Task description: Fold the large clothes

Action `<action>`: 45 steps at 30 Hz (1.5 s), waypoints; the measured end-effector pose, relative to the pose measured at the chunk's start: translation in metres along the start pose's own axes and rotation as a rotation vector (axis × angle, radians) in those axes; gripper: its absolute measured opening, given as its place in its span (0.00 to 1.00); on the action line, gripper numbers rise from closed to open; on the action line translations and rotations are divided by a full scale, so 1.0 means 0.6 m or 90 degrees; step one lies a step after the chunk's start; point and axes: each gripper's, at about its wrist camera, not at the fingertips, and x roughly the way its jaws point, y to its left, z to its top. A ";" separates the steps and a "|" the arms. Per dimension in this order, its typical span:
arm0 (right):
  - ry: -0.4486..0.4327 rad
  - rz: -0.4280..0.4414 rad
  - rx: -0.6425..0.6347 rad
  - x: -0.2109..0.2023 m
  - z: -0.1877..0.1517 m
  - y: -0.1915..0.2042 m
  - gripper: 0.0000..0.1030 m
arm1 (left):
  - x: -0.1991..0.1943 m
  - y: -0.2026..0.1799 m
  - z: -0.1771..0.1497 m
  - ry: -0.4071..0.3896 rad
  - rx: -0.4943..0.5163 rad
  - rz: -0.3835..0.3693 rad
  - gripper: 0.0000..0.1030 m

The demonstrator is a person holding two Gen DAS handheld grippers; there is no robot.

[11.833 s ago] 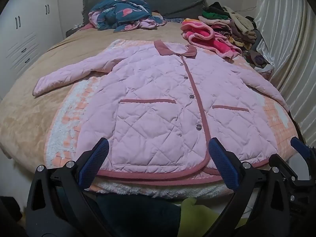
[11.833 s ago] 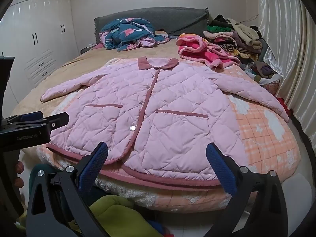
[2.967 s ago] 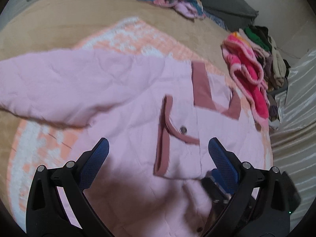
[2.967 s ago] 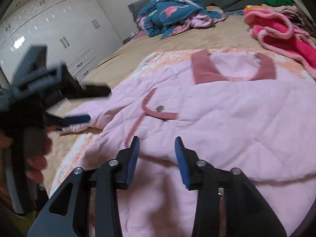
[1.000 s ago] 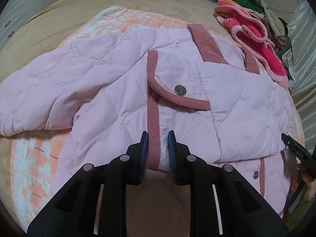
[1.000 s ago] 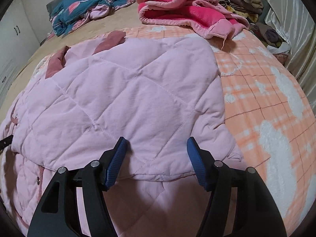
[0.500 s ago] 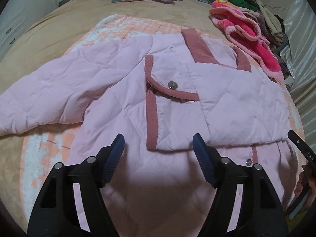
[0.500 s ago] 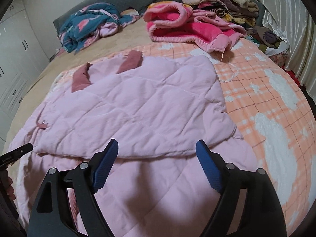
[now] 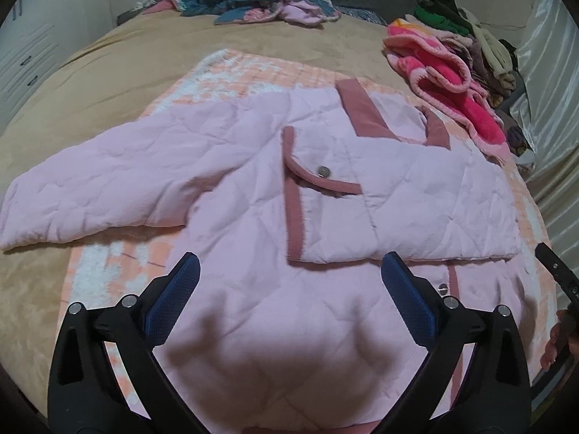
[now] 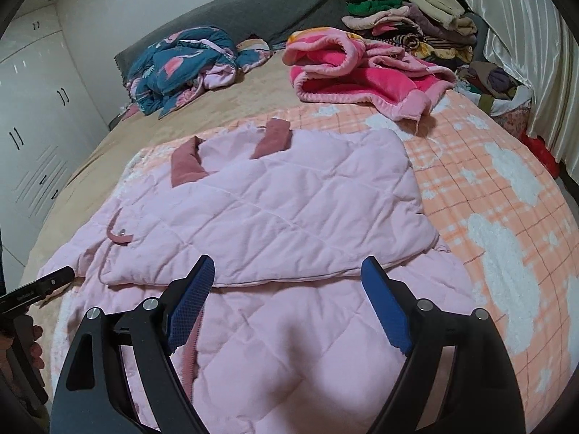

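A pink quilted jacket (image 9: 253, 217) with dark-pink trim lies flat on the bed. Its right front and sleeve are folded across the chest (image 10: 289, 199), while the other sleeve (image 9: 108, 173) still stretches out to the left. My left gripper (image 9: 291, 258) hovers above the folded panel's lower trim corner; its jaws are opening and nothing is between them. My right gripper (image 10: 287, 262) stands open above the panel's lower edge, also with nothing in it. One of its fingers (image 9: 557, 271) shows at the right edge of the left wrist view.
An orange checked blanket (image 10: 488, 181) lies under the jacket. A pink fleece garment (image 10: 362, 76) and a pile of clothes (image 10: 416, 18) sit at the back right, a blue patterned quilt (image 10: 181, 61) at the back left. White wardrobes (image 10: 36, 126) stand left, a curtain (image 10: 524, 36) right.
The left gripper let go of the folded panel's trim and opened wide. The right gripper opened further. Both pulled back and up from the jacket, which stays folded.
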 end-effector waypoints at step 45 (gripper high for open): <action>0.042 0.157 -0.250 0.084 -0.022 0.405 0.94 | -0.030 0.310 -0.056 -0.023 -0.180 0.104 0.91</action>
